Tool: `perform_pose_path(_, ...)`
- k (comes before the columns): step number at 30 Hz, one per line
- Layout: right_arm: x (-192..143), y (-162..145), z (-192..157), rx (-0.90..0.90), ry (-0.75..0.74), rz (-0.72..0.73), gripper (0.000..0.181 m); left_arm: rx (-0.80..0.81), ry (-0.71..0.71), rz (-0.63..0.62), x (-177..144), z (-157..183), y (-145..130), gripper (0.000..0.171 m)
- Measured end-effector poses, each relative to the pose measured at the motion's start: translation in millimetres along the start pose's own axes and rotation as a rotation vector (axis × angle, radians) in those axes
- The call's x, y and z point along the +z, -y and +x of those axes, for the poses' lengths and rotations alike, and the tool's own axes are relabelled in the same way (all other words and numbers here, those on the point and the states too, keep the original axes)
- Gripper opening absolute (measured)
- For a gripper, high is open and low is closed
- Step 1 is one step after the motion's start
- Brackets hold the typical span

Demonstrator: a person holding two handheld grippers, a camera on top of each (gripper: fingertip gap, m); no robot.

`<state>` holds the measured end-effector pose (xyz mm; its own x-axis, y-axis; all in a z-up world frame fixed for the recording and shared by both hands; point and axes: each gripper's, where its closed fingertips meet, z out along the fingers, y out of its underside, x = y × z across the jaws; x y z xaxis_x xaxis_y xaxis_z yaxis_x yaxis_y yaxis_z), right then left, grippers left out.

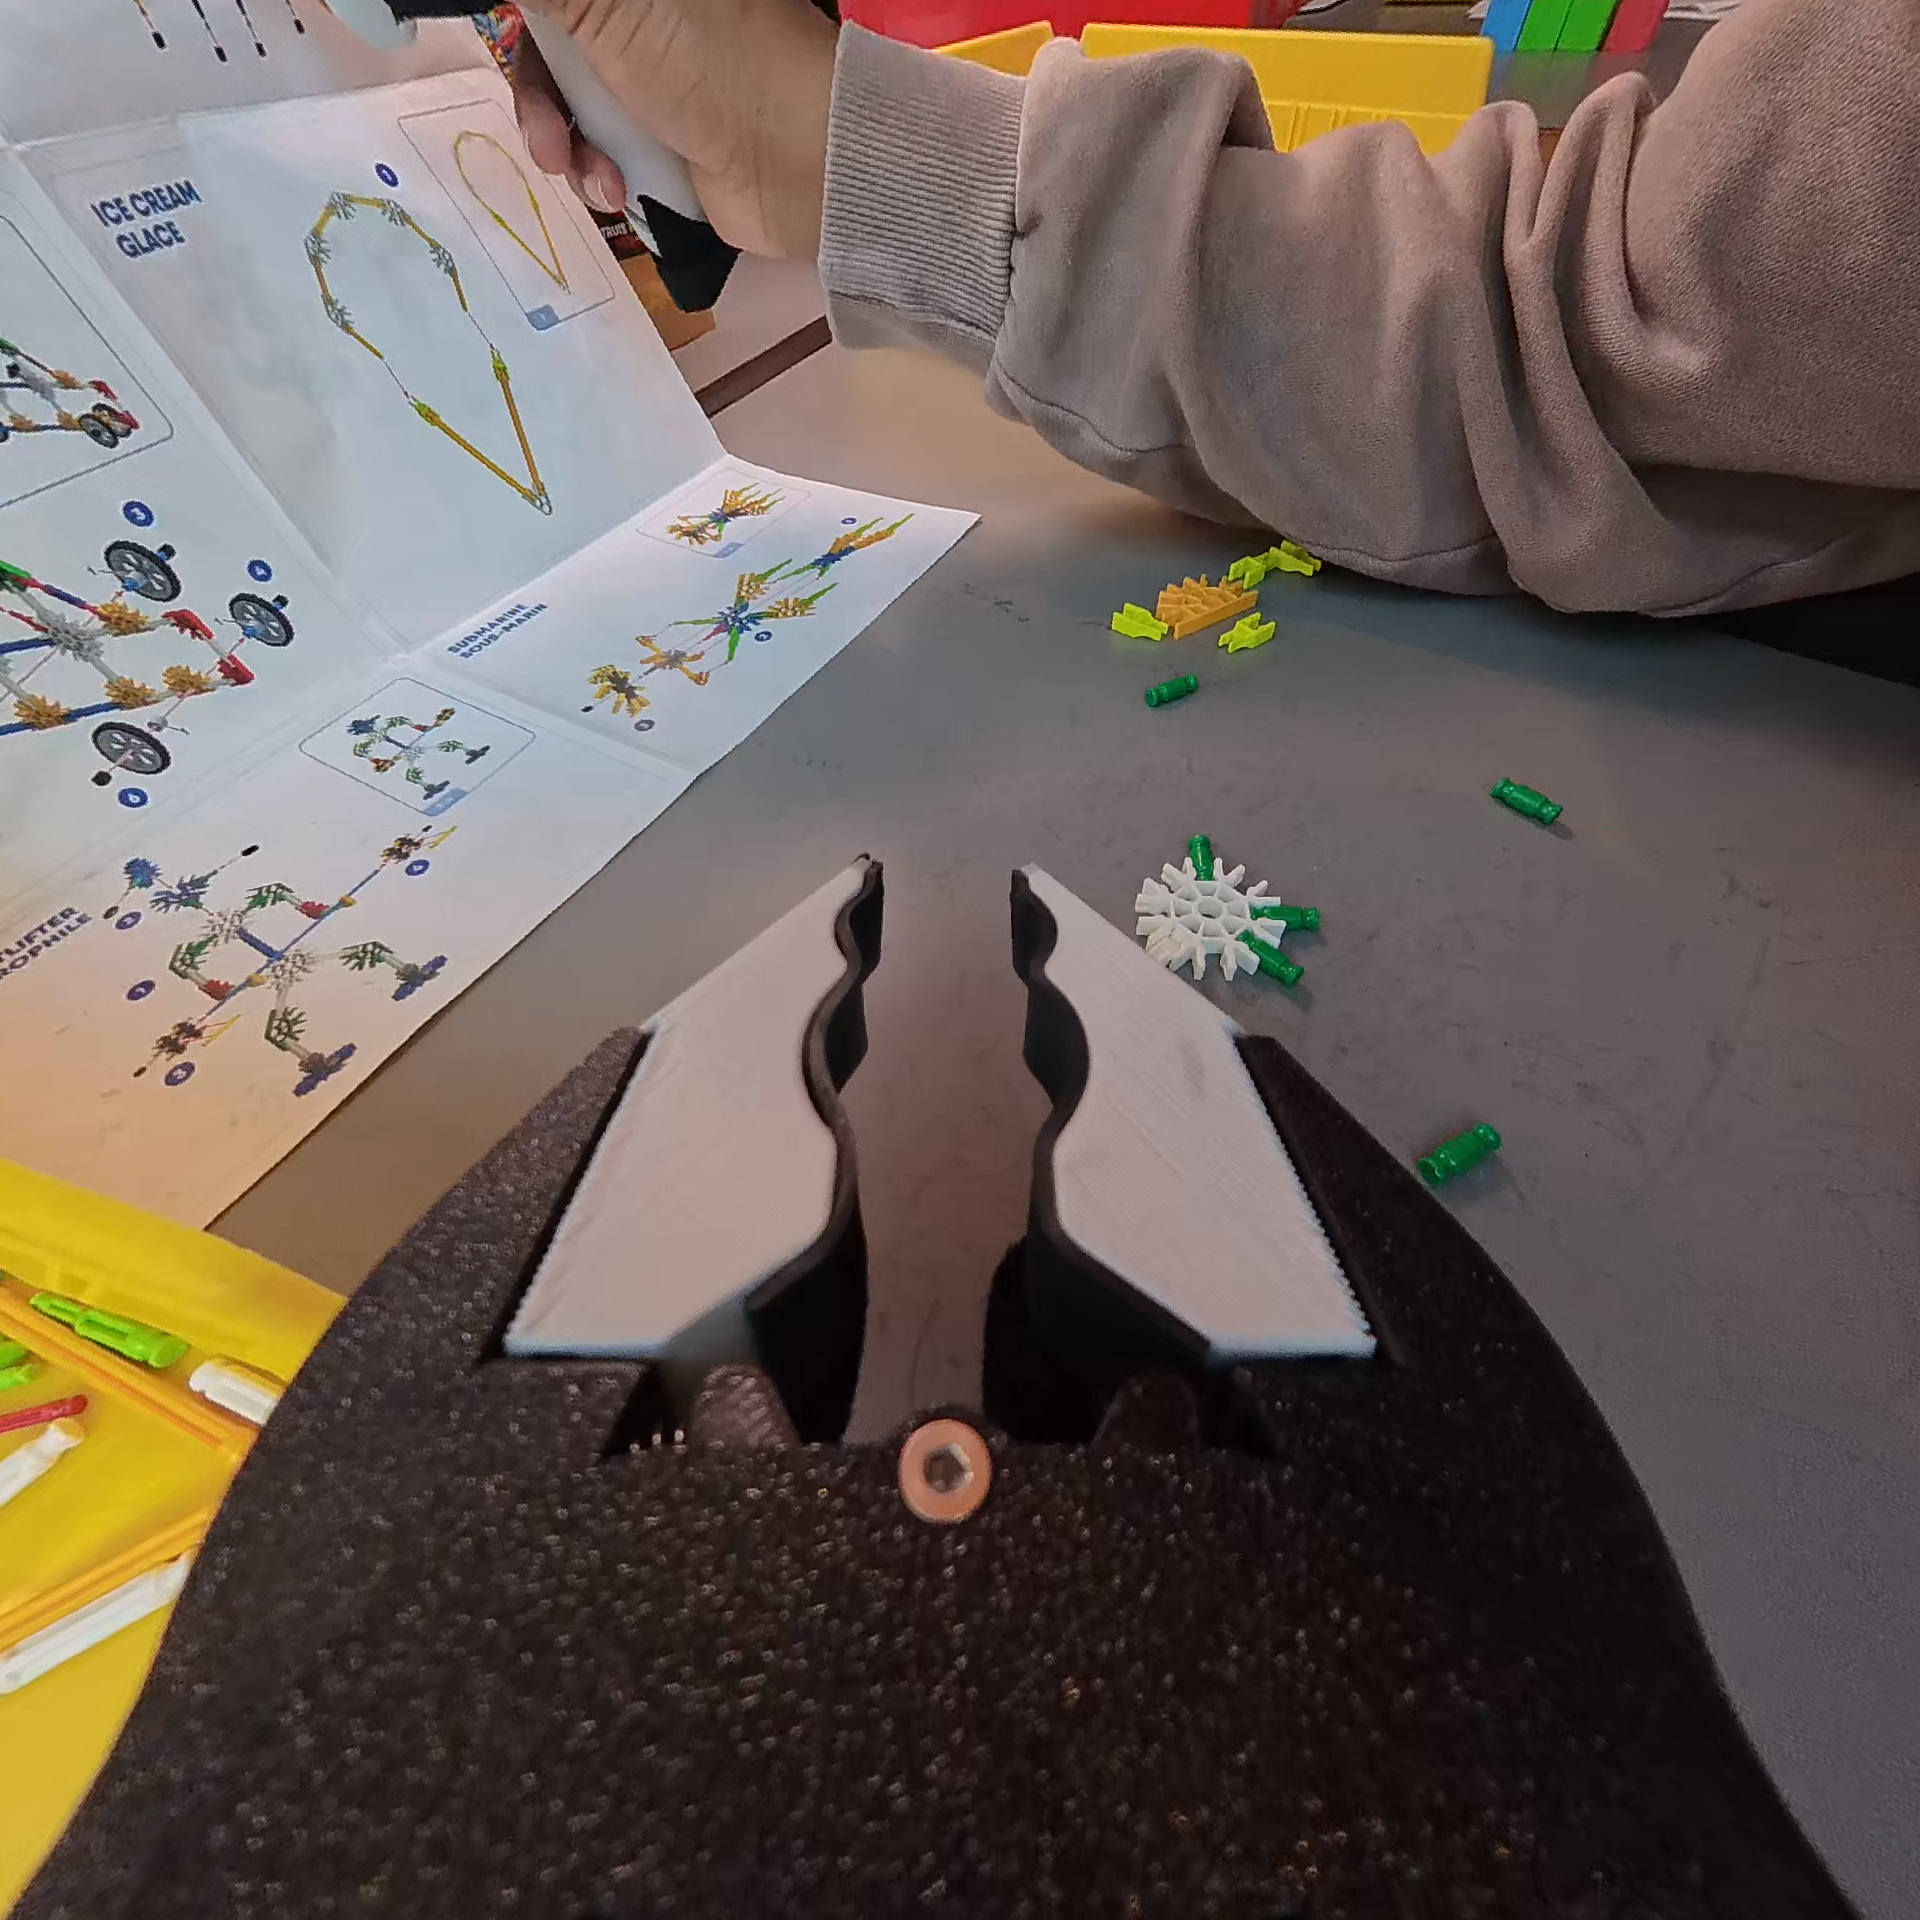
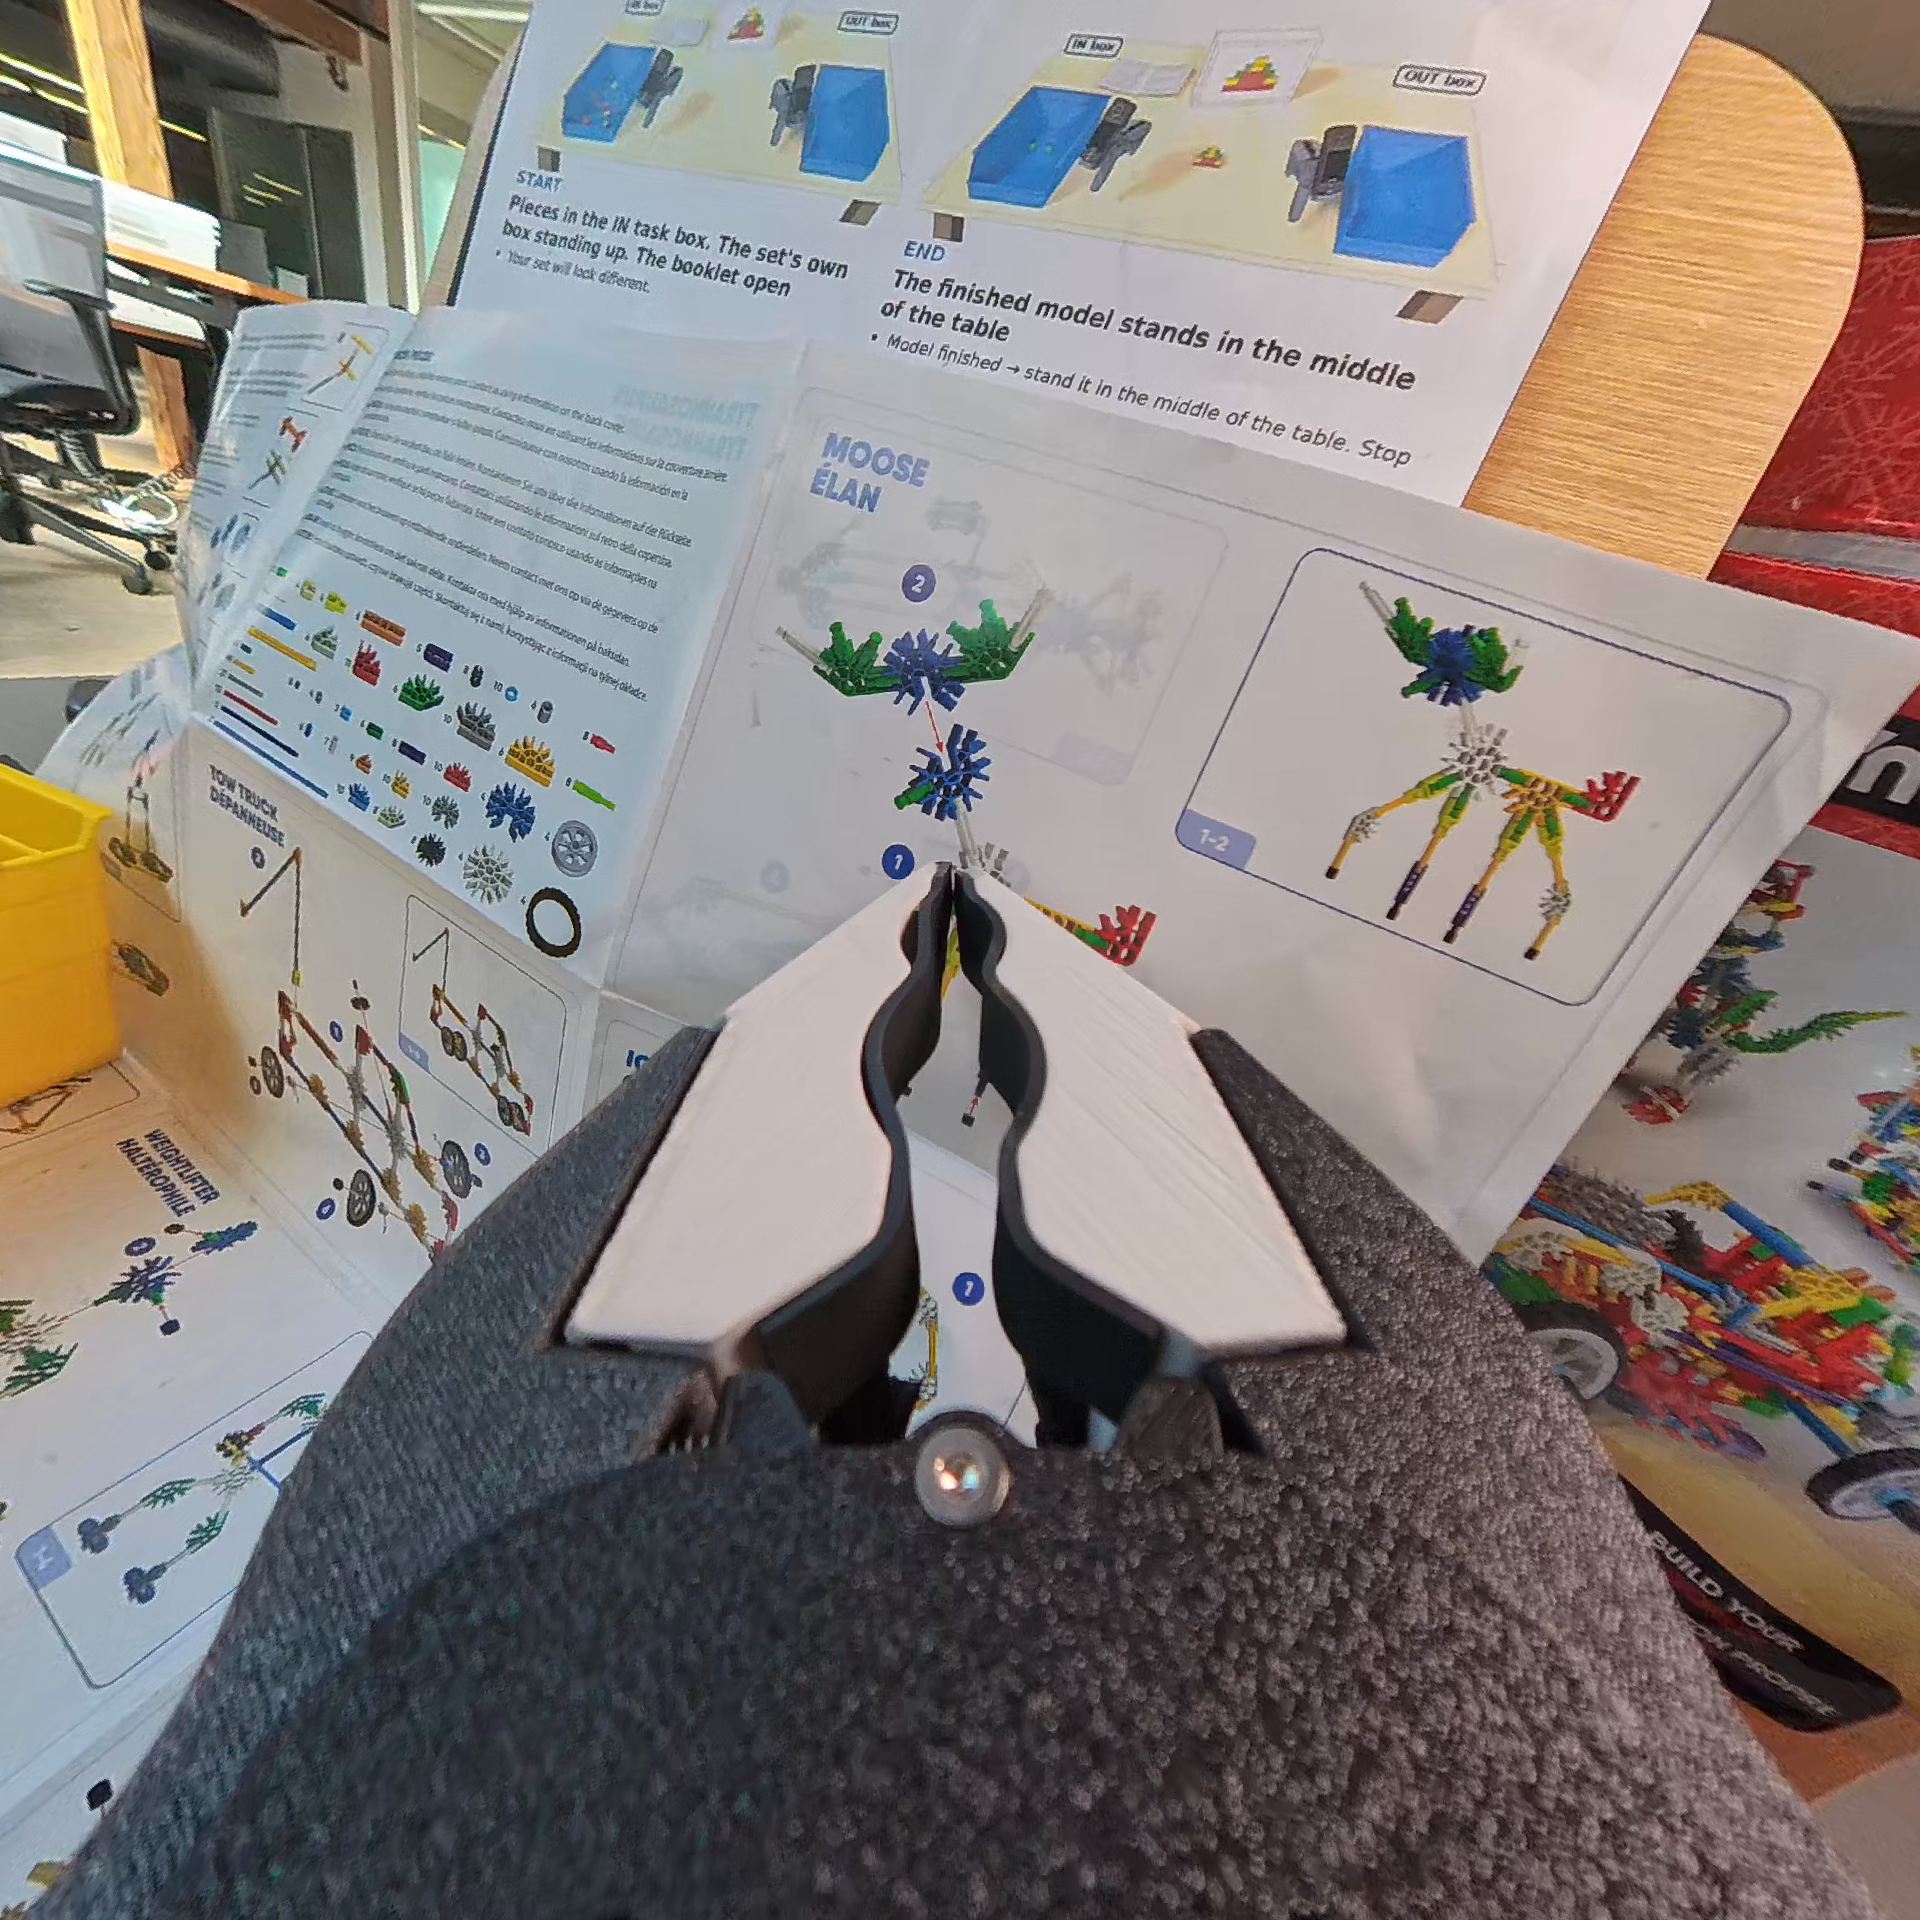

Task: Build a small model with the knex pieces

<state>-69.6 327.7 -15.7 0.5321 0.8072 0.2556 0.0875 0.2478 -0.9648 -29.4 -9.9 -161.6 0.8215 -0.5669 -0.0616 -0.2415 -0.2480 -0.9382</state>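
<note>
**Both claws over a bench of construction-toy pieces**

We see the left claw [image 1: 945, 883] hovering low over the grey bench [image 1: 1558, 1351], its fingers parted by a moderate gap with nothing between them. Nearest to it, just beside the right fingertip, lies a white snowflake connector [image 1: 1205, 916] with three short green rods [image 1: 1276, 940] plugged into its rim. More loose green rods are scattered around: one near the claw's right flank [image 1: 1460, 1153], one farther right [image 1: 1527, 801], one farther ahead [image 1: 1172, 690]. Beyond these sits an orange fan-shaped connector [image 1: 1205, 603] with lime-green clips [image 1: 1138, 623] around it. A person's arm in a grey-beige sleeve [image 1: 1351, 343] rests across the far bench. The hand [image 1: 707, 114] grips a white handle.

To the left, an unfolded instruction sheet [image 1: 343, 623] lies partly flat and partly raised. A yellow tray [image 1: 114, 1247] of rods sits at the lower left corner.

In the right wrist view, the right claw [image 2: 951, 878] is pinched together at the tips; a thin sliver of something coloured seems to sit between them, but we cannot tell what it is. The claw faces the raised instruction sheet [image 2: 1039, 644]. Behind it a printed guide page [image 2: 1039, 208] leans on a wooden board [image 2: 1683, 312]. A yellow bin [image 2: 42, 935] stands left; a red toy box [image 2: 1849, 416] and a picture of built models [image 2: 1714, 1299] lie right.
</note>
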Motion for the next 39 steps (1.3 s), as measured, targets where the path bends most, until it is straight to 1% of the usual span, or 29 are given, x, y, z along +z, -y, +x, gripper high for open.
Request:
perform_pose_path(10, 0, -2, -1, 0.004, 0.002, -0.003, 0.0, 0.001, 0.002, 0.002, -1, -1, 0, 0.024)
perform_pose_path(15, -1, 2, -4, 0.007, 0.011, 0.007, 0.0, 0.003, 0.0, -0.003, 0, 0, -1, 0.024)
perform_pose_path(21, -1, 5, -12, -0.001, 0.035, 0.018, 0.001, 0.023, -0.025, -0.034, 2, 5, -5, 0.024)
perform_pose_path(23, -1, 4, -13, -0.004, 0.039, 0.015, 0.001, 0.035, -0.064, -0.063, 4, 11, -9, 0.024)
perform_pose_path(27, 1, -1, -15, -0.008, 0.046, 0.004, 0.002, 0.104, -0.145, -0.169, 11, 29, -26, 0.024)
perform_pose_path(32, 2, -2, -19, -0.015, 0.056, 0.003, 0.002, 0.162, -0.169, -0.293, 19, 37, -46, 0.025)
perform_pose_path(34, 2, -2, -21, -0.018, 0.063, 0.003, 0.002, 0.154, -0.183, -0.321, 21, 38, -50, 0.025)
perform_pose_path(39, 2, 0, -28, -0.03, 0.086, 0.007, 0.002, 0.121, -0.22, -0.33, 21, 40, -50, 0.023)
